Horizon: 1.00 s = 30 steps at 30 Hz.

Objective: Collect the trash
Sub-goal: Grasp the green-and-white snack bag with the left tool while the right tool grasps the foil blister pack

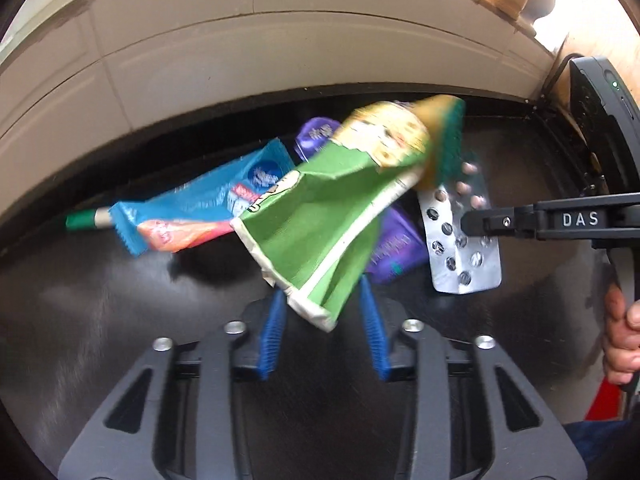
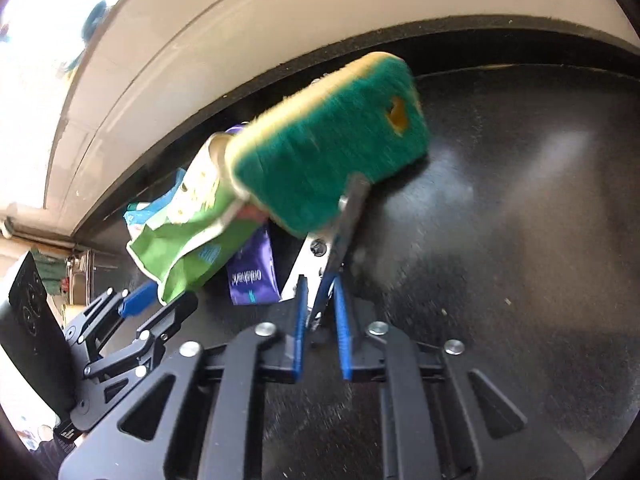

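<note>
Left gripper pinches a crinkled green wrapper; right gripper clamps a foil blister strip under a scratchy green sponge, centre frame.

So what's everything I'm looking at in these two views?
green packet: one, green and cream, top of the pile, its lower corner between the left jaws
blue wrapper: one, blue and pink, left of the green packet
purple packet: one or two, cannot tell, purple, under the green packet
blister pack: one, silver, right of the pile, pinched at one edge
sponge: one, green and yellow, far side of the pile
stick: one, green and silver, pokes out from behind the blue wrapper
round surface: one, black, under everything
left gripper: one, black and blue, shut on the green packet
right gripper: one, black and blue, shut on the blister pack
hand: one, right edge, holding the right gripper
</note>
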Each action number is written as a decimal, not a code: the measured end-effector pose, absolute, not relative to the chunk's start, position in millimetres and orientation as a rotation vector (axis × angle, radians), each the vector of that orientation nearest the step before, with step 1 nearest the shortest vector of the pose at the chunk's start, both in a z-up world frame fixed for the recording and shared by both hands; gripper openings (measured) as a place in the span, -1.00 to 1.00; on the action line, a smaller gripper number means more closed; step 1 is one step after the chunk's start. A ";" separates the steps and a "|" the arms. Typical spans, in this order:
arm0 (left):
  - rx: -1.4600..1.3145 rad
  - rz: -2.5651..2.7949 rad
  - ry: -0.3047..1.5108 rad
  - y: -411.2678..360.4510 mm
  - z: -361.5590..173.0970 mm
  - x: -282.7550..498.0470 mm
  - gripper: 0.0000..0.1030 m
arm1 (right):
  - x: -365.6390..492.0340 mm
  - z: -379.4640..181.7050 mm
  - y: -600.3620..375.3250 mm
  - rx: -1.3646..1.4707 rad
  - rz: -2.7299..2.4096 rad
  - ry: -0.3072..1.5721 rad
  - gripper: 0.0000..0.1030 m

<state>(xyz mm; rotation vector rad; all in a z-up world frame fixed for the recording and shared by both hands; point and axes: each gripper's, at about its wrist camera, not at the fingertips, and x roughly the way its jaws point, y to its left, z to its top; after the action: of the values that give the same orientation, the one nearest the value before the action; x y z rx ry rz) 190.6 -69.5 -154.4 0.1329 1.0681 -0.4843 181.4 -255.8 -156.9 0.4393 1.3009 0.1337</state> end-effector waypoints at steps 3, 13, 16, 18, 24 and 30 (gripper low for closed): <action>0.098 -0.465 1.086 -64.1 -145.7 167.5 -0.86 | 166.7 -143.9 -251.8 0.385 0.154 1.287 -0.90; 0.033 -0.376 1.060 -41.0 -117.4 82.8 -0.90 | 106.1 -103.9 -237.2 0.225 0.211 1.212 -0.90; 0.011 -0.341 1.050 -27.8 -110.5 60.7 -0.90 | 90.7 -95.7 -233.8 0.210 0.225 1.204 -0.90; -0.001 -0.324 1.055 -27.7 -111.7 52.8 -0.90 | 81.7 -92.0 -234.2 0.201 0.236 1.204 -0.90; -0.020 -0.268 1.033 -10.5 -106.5 24.0 -0.91 | 62.0 -88.3 -224.2 0.191 0.264 1.203 -0.90; -0.037 -0.209 1.015 10.5 -96.7 2.5 -0.91 | 46.9 -81.7 -205.2 0.146 0.318 1.197 -0.90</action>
<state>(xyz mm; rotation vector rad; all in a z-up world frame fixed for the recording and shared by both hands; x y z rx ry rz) 2.5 10.5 -96.7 -0.0374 1.0147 -0.2092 46.9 -205.2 -81.7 0.1460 1.1965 0.3180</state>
